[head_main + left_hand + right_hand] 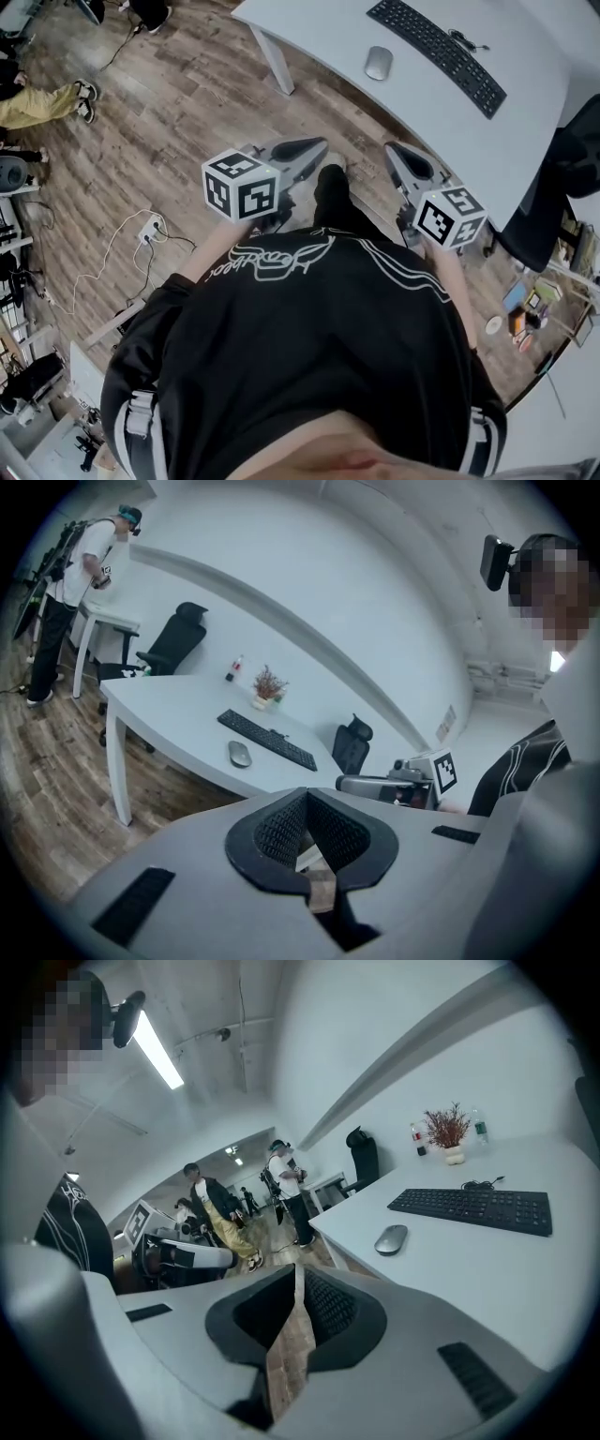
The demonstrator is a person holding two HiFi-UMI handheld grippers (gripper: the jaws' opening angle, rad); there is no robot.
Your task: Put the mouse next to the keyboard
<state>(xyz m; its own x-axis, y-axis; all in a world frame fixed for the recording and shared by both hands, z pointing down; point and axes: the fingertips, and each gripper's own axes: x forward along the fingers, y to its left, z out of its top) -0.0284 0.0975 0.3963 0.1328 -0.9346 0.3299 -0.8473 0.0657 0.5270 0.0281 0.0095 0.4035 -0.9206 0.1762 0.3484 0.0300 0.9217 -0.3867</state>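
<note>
A silver mouse [378, 63] lies on the white table [525, 112], a short way left of the black keyboard [436, 53] and nearer the table's edge. Both grippers hang at waist height over the wooden floor, short of the table. My left gripper [317, 146] points toward the table, its jaws closed with nothing between them. My right gripper [393, 150] is likewise shut and empty. In the left gripper view the mouse [240, 754] and keyboard [267, 740] sit well beyond the gripper [306, 794]. The right gripper view shows the mouse [391, 1238] ahead of the gripper [298, 1272], the keyboard [472, 1209] behind it.
A white table leg [272, 56] stands left of the mouse. A black office chair [562, 187] sits at the table's right end. A power strip [150, 228] with cables lies on the floor at the left. A potted plant [448, 1133] and bottles stand at the table's back; people [216, 1213] stand farther off.
</note>
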